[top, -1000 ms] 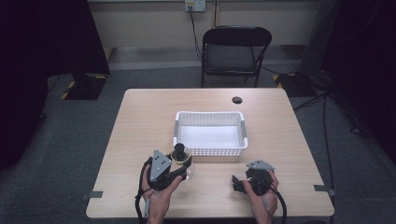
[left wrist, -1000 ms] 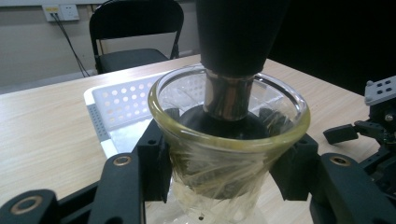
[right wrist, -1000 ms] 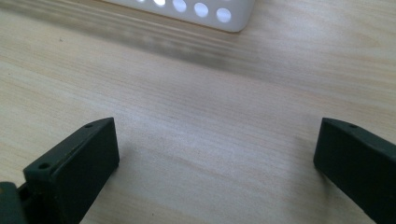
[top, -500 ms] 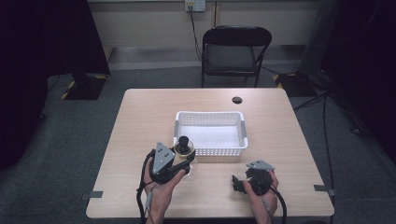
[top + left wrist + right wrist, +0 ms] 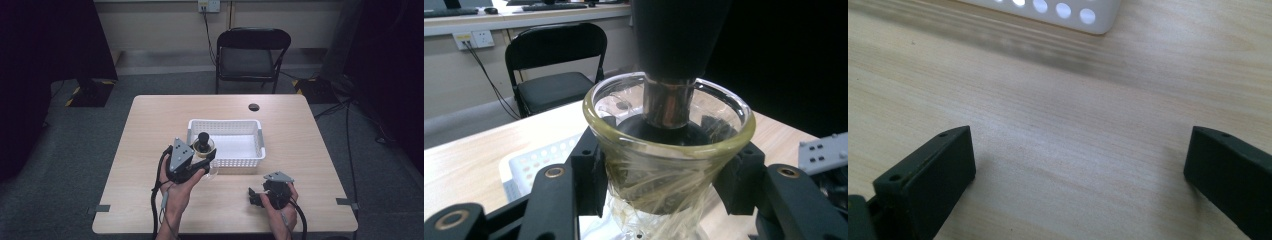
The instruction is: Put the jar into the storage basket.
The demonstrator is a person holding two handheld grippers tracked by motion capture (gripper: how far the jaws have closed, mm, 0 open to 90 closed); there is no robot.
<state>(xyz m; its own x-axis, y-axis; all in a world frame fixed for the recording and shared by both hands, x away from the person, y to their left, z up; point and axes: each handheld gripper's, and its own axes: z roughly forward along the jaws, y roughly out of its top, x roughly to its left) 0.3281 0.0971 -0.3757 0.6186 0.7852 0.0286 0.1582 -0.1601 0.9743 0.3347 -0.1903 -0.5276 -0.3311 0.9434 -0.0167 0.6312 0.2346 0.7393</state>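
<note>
- Left claw [image 5: 209,156], centre-left of the high view: jaws clamped on a glass cup [image 5: 669,150] with a dark stopper [image 5: 676,45], held at the white basket's [image 5: 250,160] left front corner.
- Right claw [image 5: 253,196], lower right: jaws spread apart, empty, low over the desk [image 5: 150,130].

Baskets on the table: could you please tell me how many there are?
1. The white perforated basket sits near the table's middle, just beyond the glass cup held in the left tongs; its corner shows in the right gripper view.
</note>
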